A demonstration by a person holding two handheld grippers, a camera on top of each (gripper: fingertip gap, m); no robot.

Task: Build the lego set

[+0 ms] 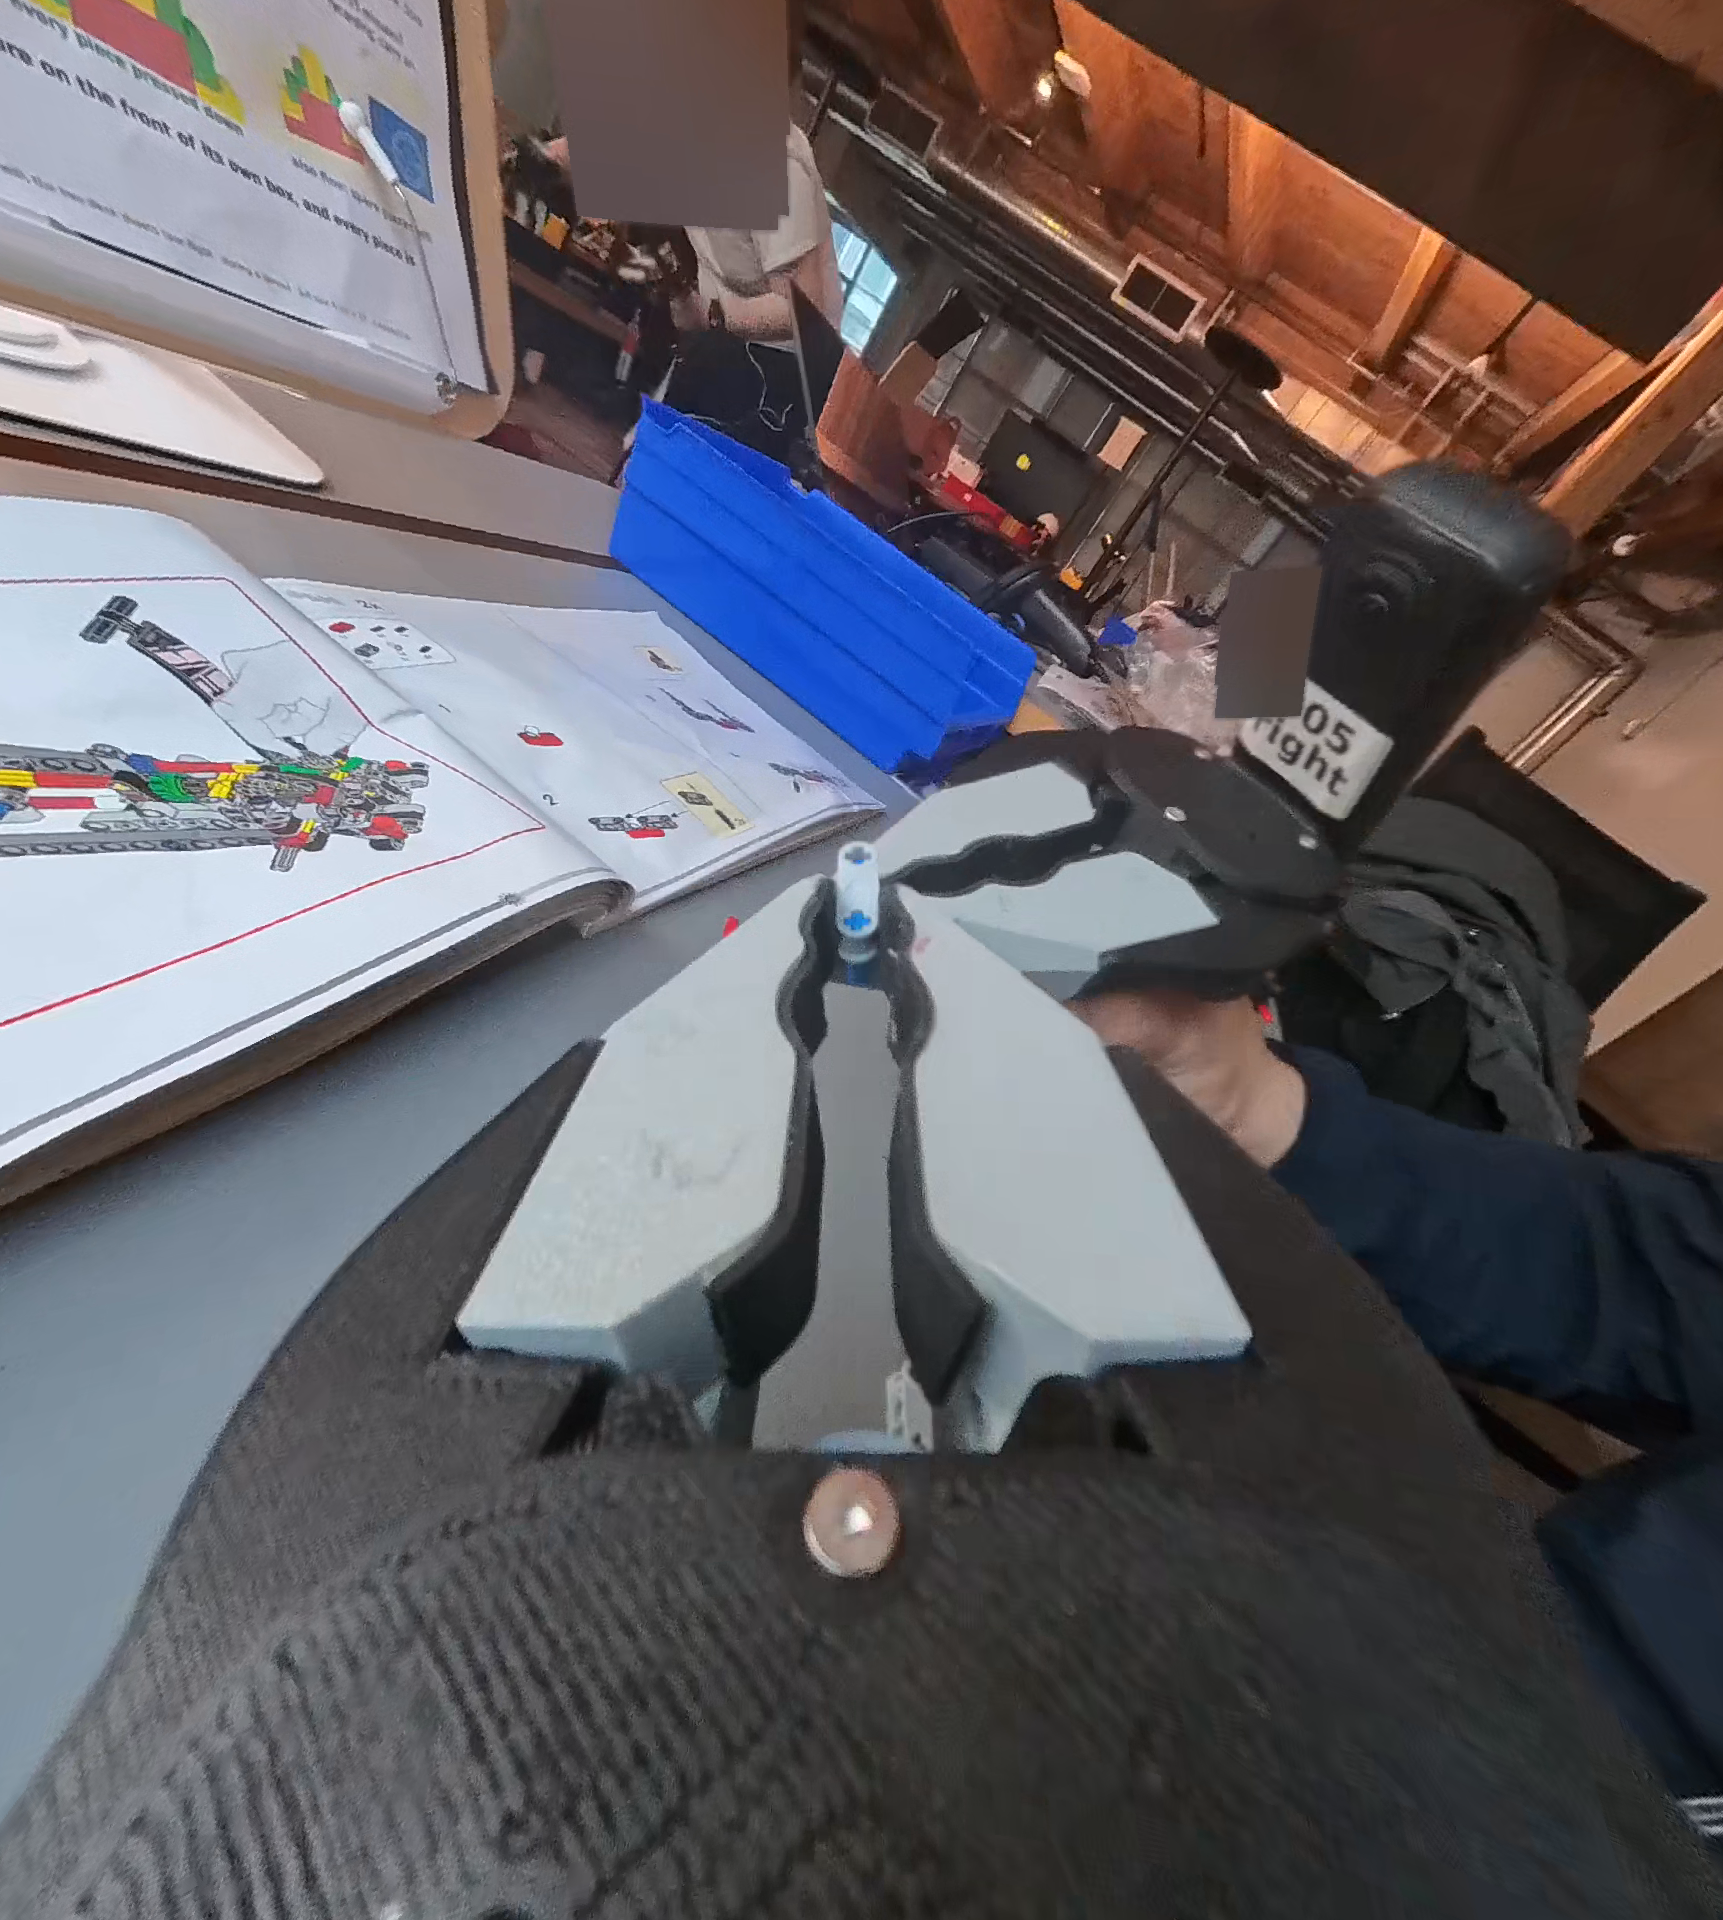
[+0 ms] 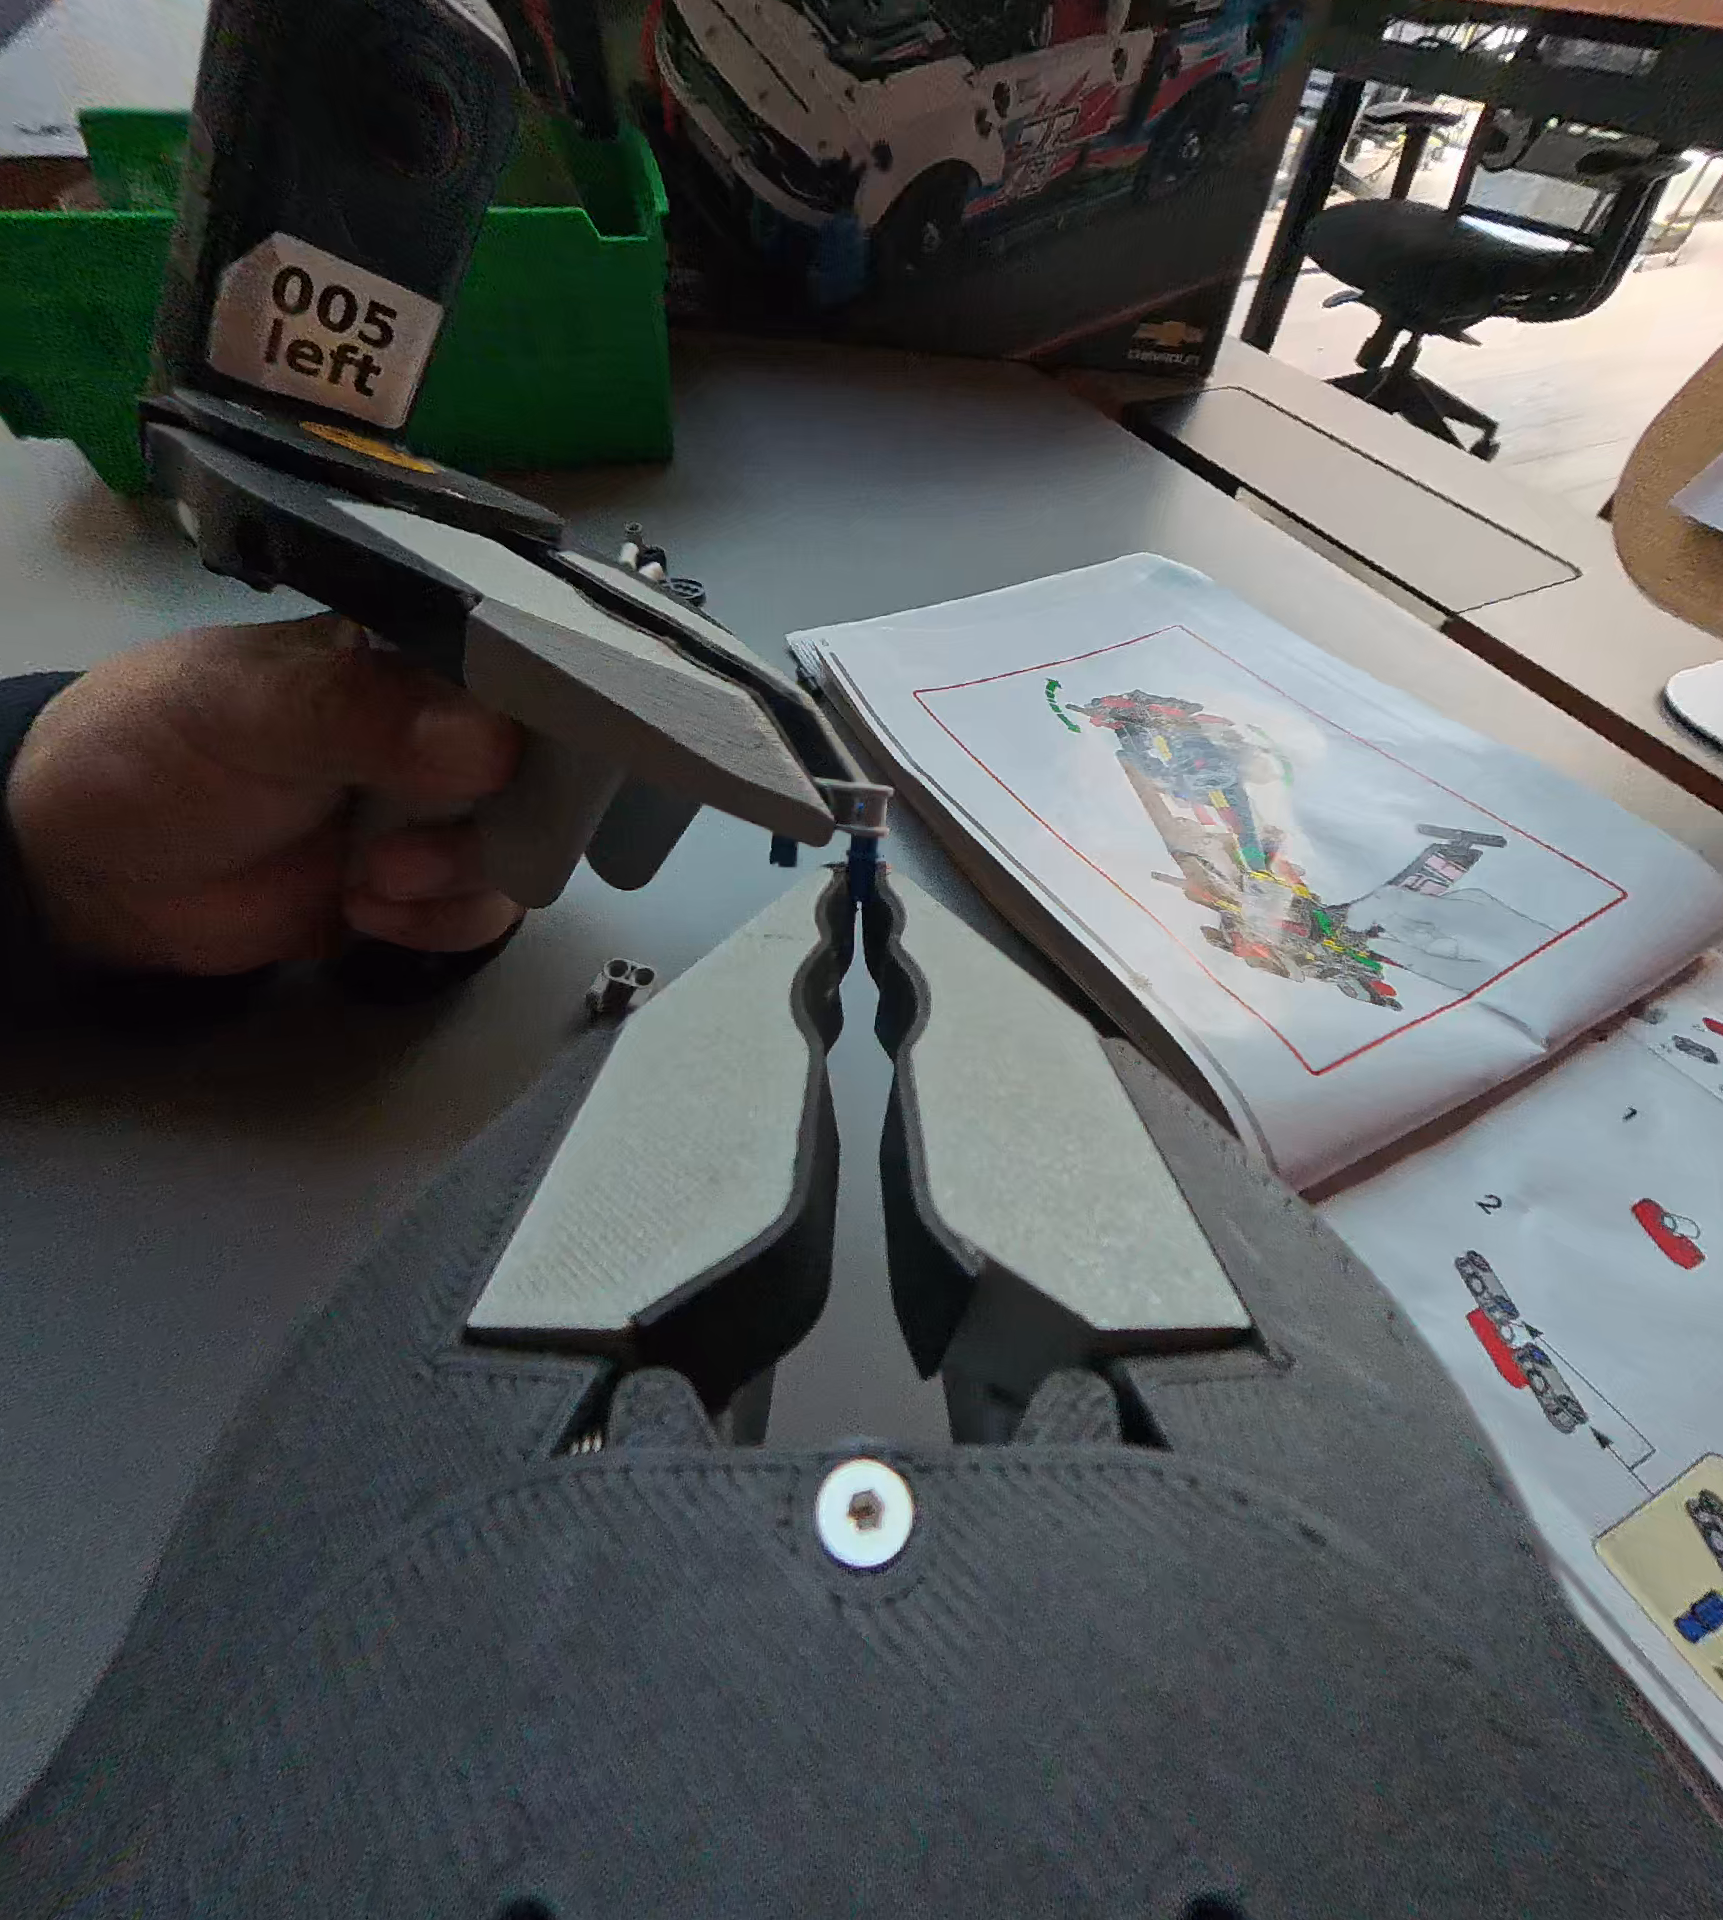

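My left gripper is shut on a small light grey connector piece held above the grey table. A blue cross-shaped pin end shows in one of its holes. In the right wrist view the same connector sits at the tip of the left gripper, which a hand holds. My right gripper is shut on a blue pin whose far end meets the connector. In the left wrist view the right gripper reaches in from the right, its tips against the connector.
An open instruction booklet lies to the right, and shows in the left wrist view too. A loose grey connector lies on the table. A green bin, a car-picture box and a blue bin stand behind.
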